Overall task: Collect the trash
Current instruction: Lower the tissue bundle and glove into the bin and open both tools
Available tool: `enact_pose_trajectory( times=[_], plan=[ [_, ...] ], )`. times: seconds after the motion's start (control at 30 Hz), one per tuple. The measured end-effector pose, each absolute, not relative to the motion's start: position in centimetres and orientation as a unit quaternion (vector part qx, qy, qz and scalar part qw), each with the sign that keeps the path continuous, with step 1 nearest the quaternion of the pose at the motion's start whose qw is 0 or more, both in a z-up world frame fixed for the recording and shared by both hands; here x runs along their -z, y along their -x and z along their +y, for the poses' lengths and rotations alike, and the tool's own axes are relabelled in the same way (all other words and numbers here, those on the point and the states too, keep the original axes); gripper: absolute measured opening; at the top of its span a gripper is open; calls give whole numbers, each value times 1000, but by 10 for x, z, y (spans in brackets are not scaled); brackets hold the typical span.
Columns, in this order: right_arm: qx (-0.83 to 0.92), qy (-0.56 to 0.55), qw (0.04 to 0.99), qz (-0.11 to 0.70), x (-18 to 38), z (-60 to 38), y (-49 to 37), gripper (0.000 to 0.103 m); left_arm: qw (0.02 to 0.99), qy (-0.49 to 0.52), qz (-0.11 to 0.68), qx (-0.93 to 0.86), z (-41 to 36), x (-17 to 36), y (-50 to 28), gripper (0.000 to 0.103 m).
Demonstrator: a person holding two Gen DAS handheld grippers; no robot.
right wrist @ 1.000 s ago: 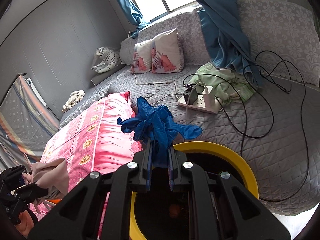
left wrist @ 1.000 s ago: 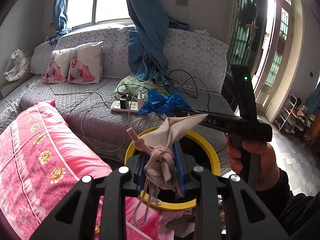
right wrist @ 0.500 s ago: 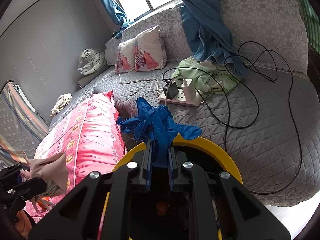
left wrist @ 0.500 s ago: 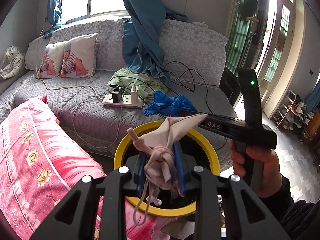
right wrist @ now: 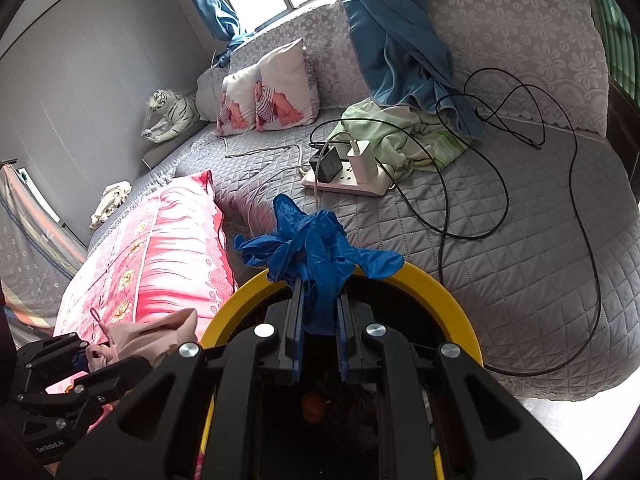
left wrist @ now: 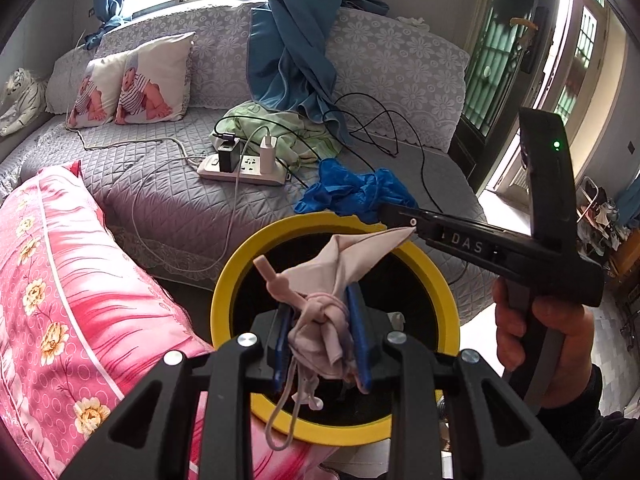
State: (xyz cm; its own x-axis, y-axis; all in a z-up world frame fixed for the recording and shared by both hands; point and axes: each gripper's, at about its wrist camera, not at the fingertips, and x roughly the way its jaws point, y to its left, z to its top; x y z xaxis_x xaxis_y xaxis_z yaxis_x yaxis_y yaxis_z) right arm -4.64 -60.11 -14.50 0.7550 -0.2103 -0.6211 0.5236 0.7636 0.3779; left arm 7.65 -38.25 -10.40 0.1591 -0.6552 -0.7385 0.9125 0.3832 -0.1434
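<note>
Item: knotted pink face mask (left wrist: pixel 320 320), light, limp; my left jaws clenched its knot. Blue gloves (right wrist: pixel 316 252), soft, slippery; right jaws gripped them.

Ahead of me a white power strip (left wrist: pixel 240 170) lies on the grey quilted sofa (left wrist: pixel 160 192), with a black charger and a white one plugged in. Just behind the strip I see a crumpled green cloth (left wrist: pixel 280 132); black cables (right wrist: pixel 520 152) loop off to its right. Two baby-print cushions (left wrist: pixel 132 80) lean against the backrest well left of it, a toy tiger (right wrist: pixel 170 114) beyond them. A pink floral pillow (left wrist: pixel 60 280) lies nearer me than the strip, on its left.
</note>
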Motion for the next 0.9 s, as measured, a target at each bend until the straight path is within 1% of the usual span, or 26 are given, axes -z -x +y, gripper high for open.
enact_pose_trajectory(
  times=[0.43,0.9],
  plan=[
    [230,-286,875,317,172,-609,46,12,727,-185,420,511,-401,139,-86,25],
    [230,-298,862,338,190,-613,38,13,719,-201,430,507,-417,155,-86,25]
  ],
)
